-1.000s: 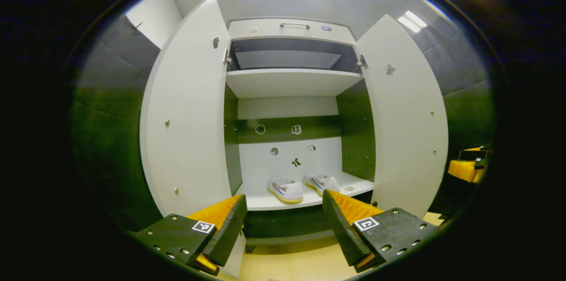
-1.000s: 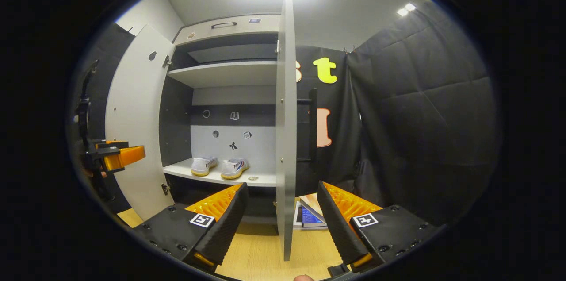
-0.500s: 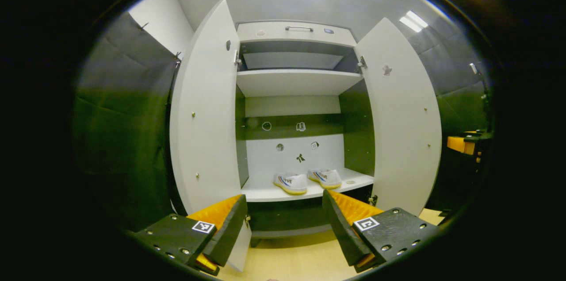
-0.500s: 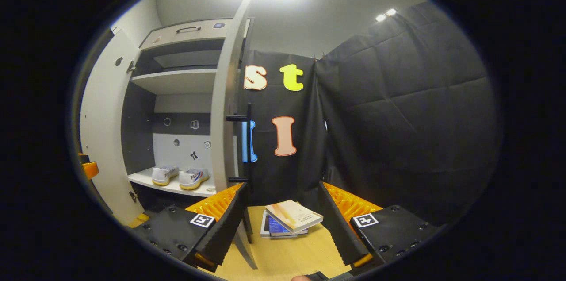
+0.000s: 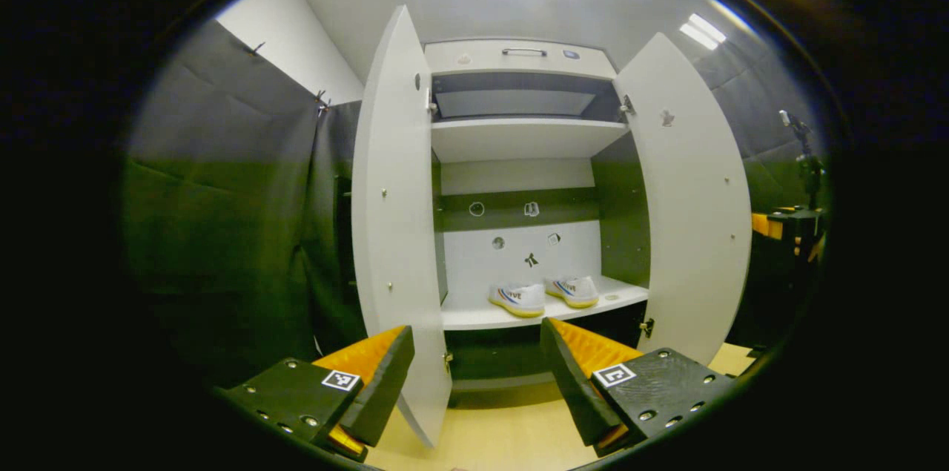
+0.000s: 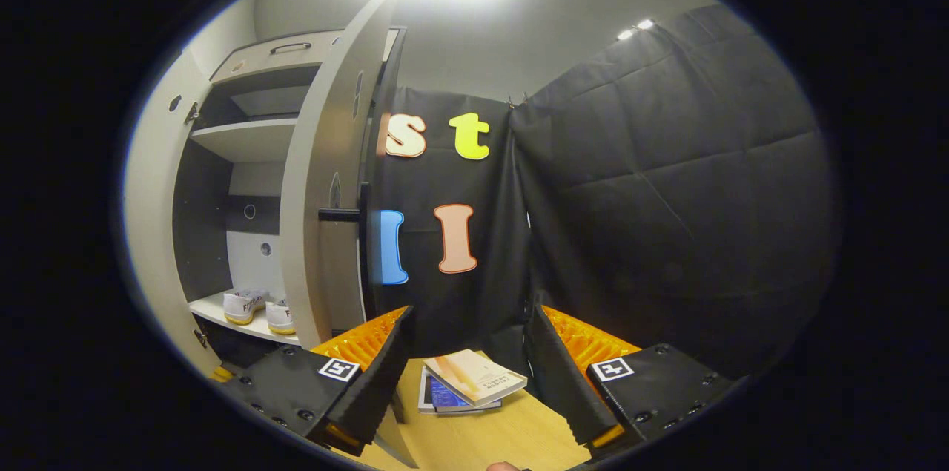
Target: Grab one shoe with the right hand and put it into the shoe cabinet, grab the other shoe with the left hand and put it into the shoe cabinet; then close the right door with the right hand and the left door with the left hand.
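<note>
Both tongs, left (image 5: 474,374) and right (image 6: 467,374), gape wide, empty

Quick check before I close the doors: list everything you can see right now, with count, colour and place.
shoes: 2, white with yellow soles, side by side on the cabinet's lower shelf.
cabinet doors: 2, white, both open.
cabinet: 1, white shelves, dark inner sides, top panel with a handle.
door handle: 1, black, on the right door's outer face.
books: small stack, on the wooden floor by the black cloth wall.
left gripper: open, holding nothing.
right gripper: open, holding nothing.
</note>
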Demonstrator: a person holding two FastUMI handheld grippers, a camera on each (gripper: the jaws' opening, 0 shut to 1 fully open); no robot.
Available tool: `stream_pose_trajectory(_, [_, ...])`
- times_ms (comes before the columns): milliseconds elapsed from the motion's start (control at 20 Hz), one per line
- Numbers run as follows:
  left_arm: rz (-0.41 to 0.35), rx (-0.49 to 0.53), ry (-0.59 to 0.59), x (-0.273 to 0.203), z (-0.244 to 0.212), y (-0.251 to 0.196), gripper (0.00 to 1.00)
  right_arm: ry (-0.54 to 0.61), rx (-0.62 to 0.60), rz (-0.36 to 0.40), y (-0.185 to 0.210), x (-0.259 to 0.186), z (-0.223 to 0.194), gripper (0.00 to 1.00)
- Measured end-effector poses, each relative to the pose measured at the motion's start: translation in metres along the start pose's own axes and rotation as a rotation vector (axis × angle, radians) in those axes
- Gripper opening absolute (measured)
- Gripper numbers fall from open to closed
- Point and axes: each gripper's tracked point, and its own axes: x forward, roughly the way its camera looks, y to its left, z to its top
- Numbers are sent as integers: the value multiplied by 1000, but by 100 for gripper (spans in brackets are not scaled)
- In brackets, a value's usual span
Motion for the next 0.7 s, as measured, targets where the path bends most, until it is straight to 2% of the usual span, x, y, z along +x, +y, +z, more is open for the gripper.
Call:
stream_pose_trajectory(100, [14, -6, -5, -2, -1, 10, 100, 4, -13, 7, 7, 2, -1, 98])
stream_pose_trajectory(150, [22, -10, -2, -2, -3, 15, 98, 0, -25, -2, 9, 3, 1, 95])
stream_pose_trajectory(250, [39, -16, 7, -5, -8, 27, 100, -3, -44, -9, 12, 0, 2, 91])
stream_pose_trajectory(300, [45, -16, 11, -6, -9, 32, 100, -2, -50, -11, 13, -1, 3, 95])
stream_pose_trajectory(350, [52, -14, 13, -7, -10, 37, 100, -2, -52, -17, 14, -1, 3, 91])
stream_pose_trajectory(650, [79, -7, 12, -9, -11, 63, 100, -1, -29, -41, 21, -8, 3, 91])
stream_pose_trajectory(700, [83, -10, 13, -11, -12, 67, 100, -3, -29, -38, 25, -10, 3, 94])
